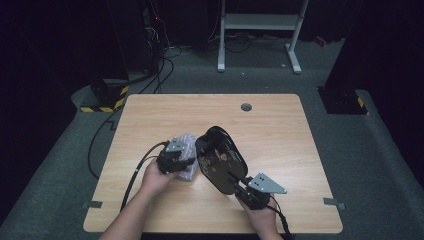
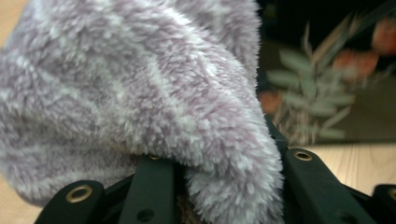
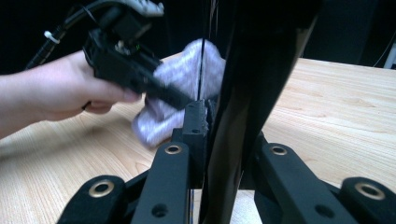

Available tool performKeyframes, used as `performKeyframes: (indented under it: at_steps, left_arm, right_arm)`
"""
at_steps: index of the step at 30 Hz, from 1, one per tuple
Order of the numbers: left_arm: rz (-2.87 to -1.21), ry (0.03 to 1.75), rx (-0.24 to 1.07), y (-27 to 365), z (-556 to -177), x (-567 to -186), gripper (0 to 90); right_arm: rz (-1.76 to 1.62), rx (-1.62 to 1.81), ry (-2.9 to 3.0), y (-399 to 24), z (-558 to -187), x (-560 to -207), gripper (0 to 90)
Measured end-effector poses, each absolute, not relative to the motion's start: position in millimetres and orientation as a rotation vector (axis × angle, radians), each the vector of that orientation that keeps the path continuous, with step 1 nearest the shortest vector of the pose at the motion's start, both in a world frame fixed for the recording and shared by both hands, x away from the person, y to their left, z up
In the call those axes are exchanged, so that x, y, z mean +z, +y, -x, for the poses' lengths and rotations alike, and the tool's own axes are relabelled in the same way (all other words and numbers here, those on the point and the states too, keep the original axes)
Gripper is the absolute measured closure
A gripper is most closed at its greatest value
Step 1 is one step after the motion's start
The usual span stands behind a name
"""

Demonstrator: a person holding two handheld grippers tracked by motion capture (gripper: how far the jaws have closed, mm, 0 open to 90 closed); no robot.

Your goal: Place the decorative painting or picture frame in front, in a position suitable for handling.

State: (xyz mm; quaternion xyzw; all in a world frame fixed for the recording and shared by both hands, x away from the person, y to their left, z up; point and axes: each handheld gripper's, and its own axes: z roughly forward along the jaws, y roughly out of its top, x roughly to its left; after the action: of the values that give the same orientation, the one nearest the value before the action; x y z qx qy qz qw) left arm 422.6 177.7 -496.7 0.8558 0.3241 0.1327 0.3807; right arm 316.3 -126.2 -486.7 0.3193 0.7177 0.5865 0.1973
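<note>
Left gripper [image 1: 181,161] fingers clamped on fluffy lilac cloth [image 1: 186,145], frame centre-left. Right gripper [image 1: 243,187] fingers pinching black tray [image 1: 220,159] rim, tilted on bench [image 1: 270,125]. Wipe with firm, even strokes; brace tray steady.

Both forearms come in from the near edge of the counter, bare and angled inward. The left hand [image 1: 156,178] wraps around the body of the left gripper [image 1: 182,162], which points toward the middle of the counter; its jaws are nearly closed and clamp a fluffy cloth [image 2: 140,93]. The right hand [image 1: 262,216] holds the right gripper [image 1: 235,181] from below and behind, pointing away from the person and a little to the left. Its jaws are nearly closed too, pinching the near edge of a black tray [image 3: 247,84] that stands tilted up on its side
</note>
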Motion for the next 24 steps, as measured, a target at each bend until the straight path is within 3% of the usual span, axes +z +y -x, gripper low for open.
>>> performKeyframes:
  at_steps: [4,14,18,24]
  left_arm:
    - [-2.263,0.769,0.340,169,-417,-510,67.5]
    - [-2.261,0.716,0.274,173,-407,-508,69.3]
    - [-2.178,0.773,0.242,183,-412,-504,68.7]
    - [-2.027,0.828,0.301,198,-417,-480,67.5]
  right_arm:
    - [-0.896,1.642,2.009,-126,-316,-487,79.3]
    - [-0.903,1.647,2.010,-127,-317,-487,79.4]
    - [-0.899,1.631,2.009,-126,-316,-487,79.2]
    - [-0.899,1.631,2.011,-126,-316,-487,79.3]
